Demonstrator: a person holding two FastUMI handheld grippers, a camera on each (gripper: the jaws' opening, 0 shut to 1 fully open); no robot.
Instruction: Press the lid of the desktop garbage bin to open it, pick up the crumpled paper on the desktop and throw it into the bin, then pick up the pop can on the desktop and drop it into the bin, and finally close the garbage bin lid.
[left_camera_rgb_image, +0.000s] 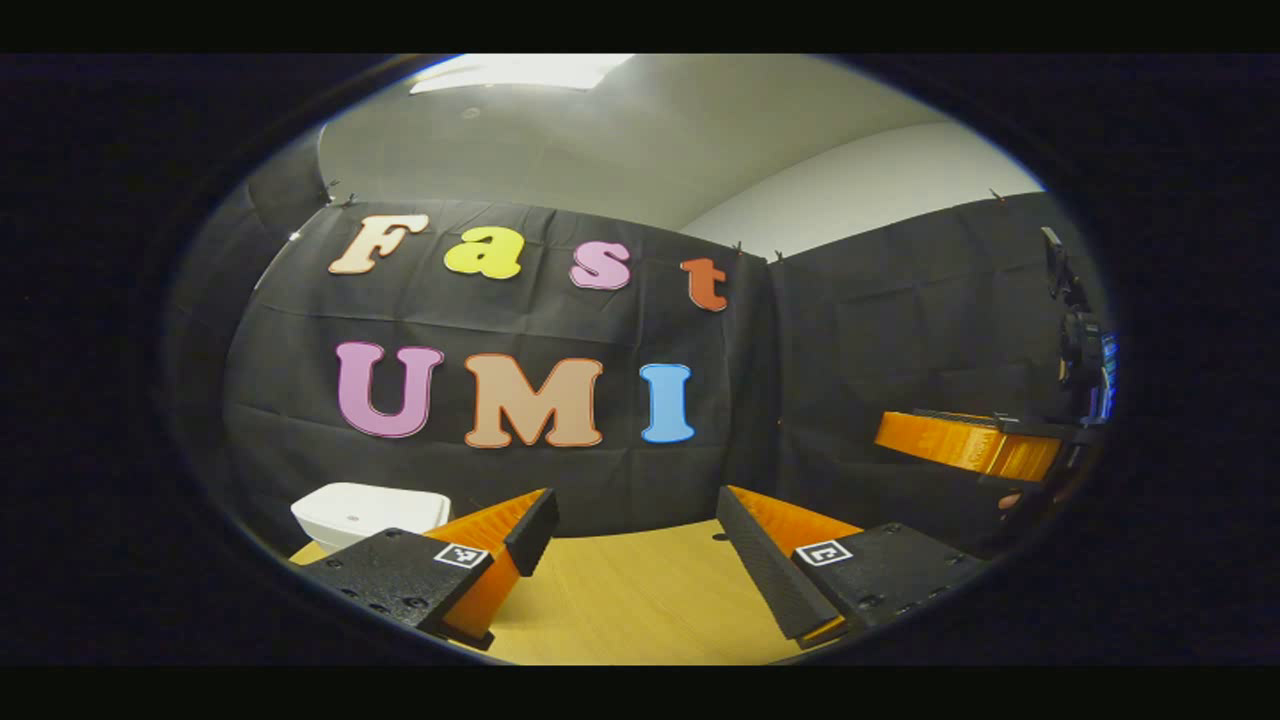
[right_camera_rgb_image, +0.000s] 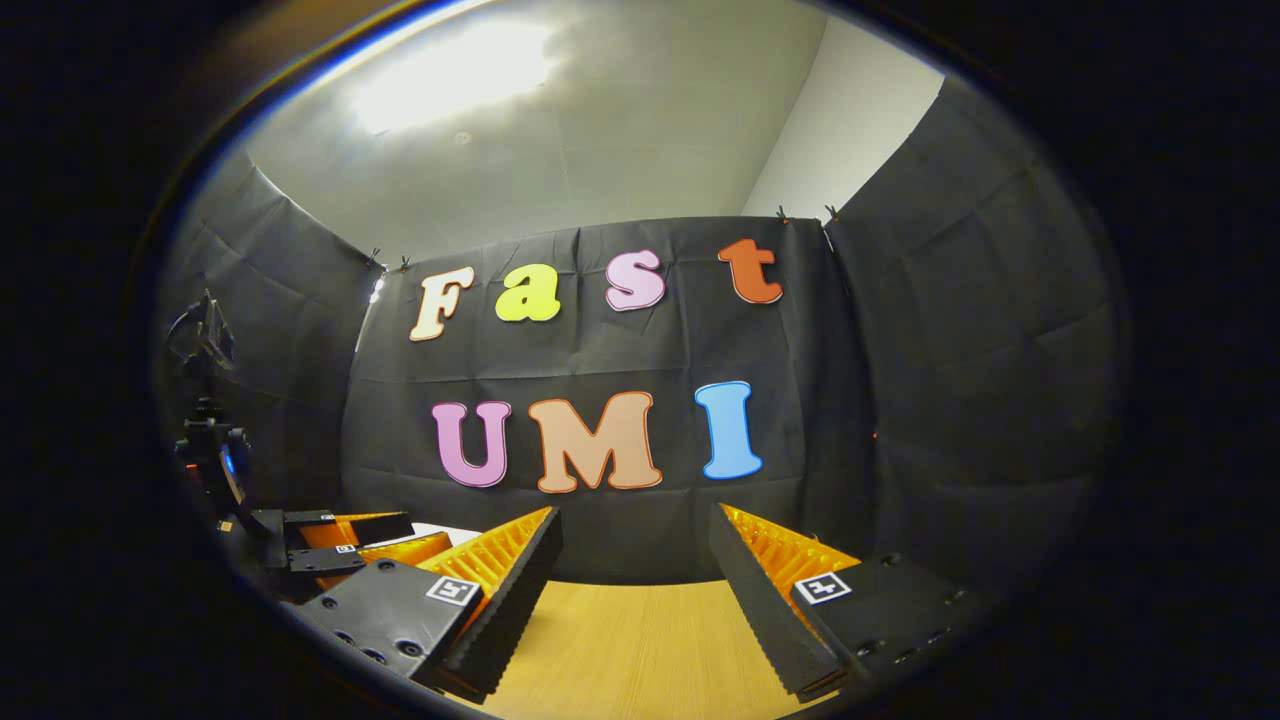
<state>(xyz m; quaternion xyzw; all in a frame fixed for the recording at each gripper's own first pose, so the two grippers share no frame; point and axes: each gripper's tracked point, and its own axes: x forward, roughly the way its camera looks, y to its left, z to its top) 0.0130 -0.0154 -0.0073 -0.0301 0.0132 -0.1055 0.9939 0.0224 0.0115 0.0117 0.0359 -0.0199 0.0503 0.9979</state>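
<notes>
1. In the left gripper view, the left gripper (left_camera_rgb_image: 638, 530) is held above the pale wooden worktop (left_camera_rgb_image: 640, 610) with its two fingers spread wide apart and nothing between them.
2. Bare wood shows in the gap between those fingers, running back to the far edge of the worktop, where the black cloth wall (left_camera_rgb_image: 830, 340) hangs.
3. The white, rounded plastic desktop garbage bin (left_camera_rgb_image: 370, 513) stands toward the far left corner of the worktop, beyond the left finger. Its lid lies flat on top, closed.
4. At the right edge of the left gripper view the right gripper (left_camera_rgb_image: 965, 445) shows from the side, well apart from the left one and raised above the worktop, with part of a hand (left_camera_rgb_image: 1035, 495) under it. Its jaw setting cannot be told from this angle.
5. In the right gripper view, the right gripper (right_camera_rgb_image: 635, 545) has its fingers parted wide, gripping nothing, with bare worktop (right_camera_rgb_image: 640, 650) between them up to the far edge.
6. At the lower left of the right gripper view the left gripper (right_camera_rgb_image: 385, 535) shows farther off, with a sliver of the white bin (right_camera_rgb_image: 445, 532) just behind it.
</notes>
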